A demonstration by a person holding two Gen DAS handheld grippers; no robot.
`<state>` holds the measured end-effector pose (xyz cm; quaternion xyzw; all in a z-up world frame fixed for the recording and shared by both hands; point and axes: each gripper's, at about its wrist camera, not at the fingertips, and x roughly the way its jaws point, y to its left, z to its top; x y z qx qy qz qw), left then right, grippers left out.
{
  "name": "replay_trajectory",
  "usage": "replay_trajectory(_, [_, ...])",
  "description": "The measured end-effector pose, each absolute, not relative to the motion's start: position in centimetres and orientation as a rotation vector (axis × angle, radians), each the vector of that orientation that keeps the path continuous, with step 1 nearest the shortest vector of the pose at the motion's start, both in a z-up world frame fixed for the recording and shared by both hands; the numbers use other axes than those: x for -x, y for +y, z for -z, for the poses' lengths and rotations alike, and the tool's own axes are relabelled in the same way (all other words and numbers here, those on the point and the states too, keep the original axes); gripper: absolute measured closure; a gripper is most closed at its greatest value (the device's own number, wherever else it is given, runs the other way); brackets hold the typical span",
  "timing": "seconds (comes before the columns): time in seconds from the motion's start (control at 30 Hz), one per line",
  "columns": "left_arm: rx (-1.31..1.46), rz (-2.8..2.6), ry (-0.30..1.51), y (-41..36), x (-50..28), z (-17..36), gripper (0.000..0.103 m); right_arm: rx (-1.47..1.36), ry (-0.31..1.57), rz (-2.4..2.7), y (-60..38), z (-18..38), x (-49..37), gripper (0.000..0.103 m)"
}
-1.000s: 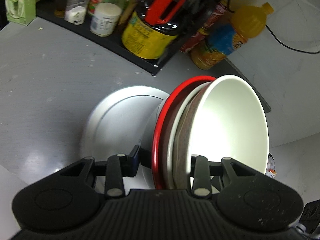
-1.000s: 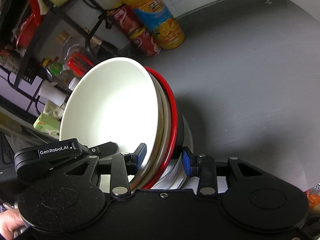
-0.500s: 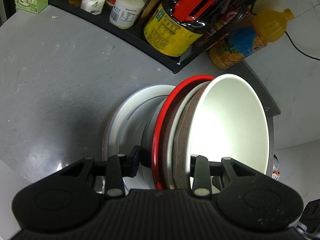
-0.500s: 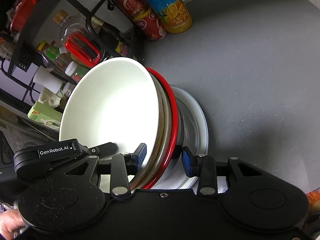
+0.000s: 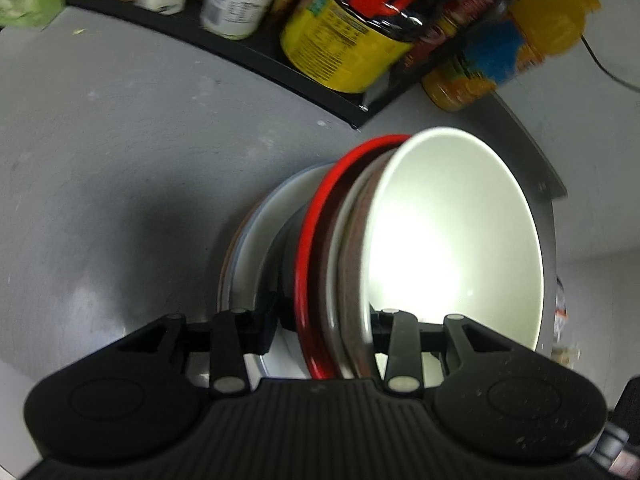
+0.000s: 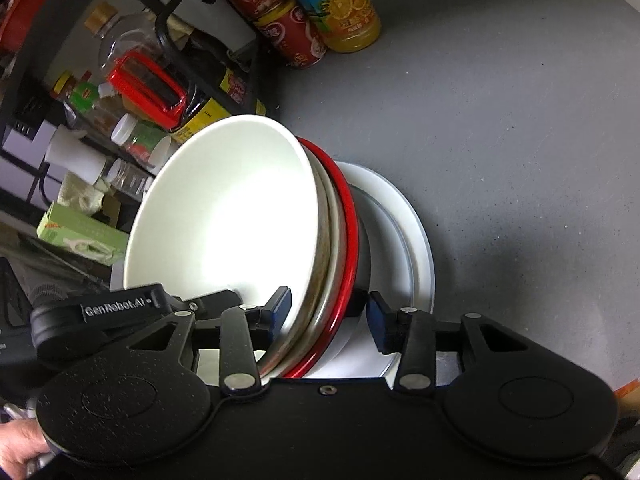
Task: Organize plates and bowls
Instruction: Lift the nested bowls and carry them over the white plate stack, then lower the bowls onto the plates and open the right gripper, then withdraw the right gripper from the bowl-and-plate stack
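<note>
Left tool (image 5: 324,324) clamped on the nested bowls (image 5: 452,240); right tool (image 6: 328,312) jaws just opening, rim between them, 3 o'clock pad clear. Bowls tilt at 12 over white plate (image 6: 416,240) on desk (image 6: 500,140). Seating step, I judge; next: level stack, free left

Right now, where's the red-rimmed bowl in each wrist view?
Left wrist: red-rimmed bowl centre, left of the white bowl, between the claw's fingers.
Right wrist: red-rimmed bowl centre, right of the white bowl.
Shared landmark: orange juice bottle top right in left view, top centre in right.
</note>
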<state>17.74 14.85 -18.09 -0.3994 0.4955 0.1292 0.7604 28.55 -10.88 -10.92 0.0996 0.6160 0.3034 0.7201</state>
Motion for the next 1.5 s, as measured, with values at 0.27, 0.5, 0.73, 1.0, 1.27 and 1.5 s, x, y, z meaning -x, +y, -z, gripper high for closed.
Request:
replay_trajectory(0.27, [0.709,-0.095,1.153,15.4,-20.0,17.9,0.056,-0.238,1.331,-0.607,-10.9,10.4,-27.8,0.041])
replay_trajectory(0.5, [0.588,-0.016,1.185,14.8,-20.9,17.2,0.048,-0.258,1.273,-0.528,-12.1,9.4,-27.1,0.026])
replay_trajectory(0.73, [0.534,-0.095,1.111,14.0,-19.6,15.6,0.025,-0.266,1.199,-0.471,-14.6,8.0,-26.1,0.02])
replay_trajectory(1.0, [0.458,-0.099,1.053,12.9,-17.8,12.8,0.02,-0.302,1.08,-0.444,-18.3,5.7,-23.2,0.017])
replay_trajectory(1.27, [0.425,-0.078,0.996,11.0,-13.7,9.4,0.013,-0.344,0.999,-0.369,-21.5,3.6,-19.0,0.013])
replay_trajectory(1.5, [0.391,-0.029,0.933,9.4,-9.8,6.9,0.0,-0.377,0.923,-0.293,-24.2,1.1,-14.8,0.004])
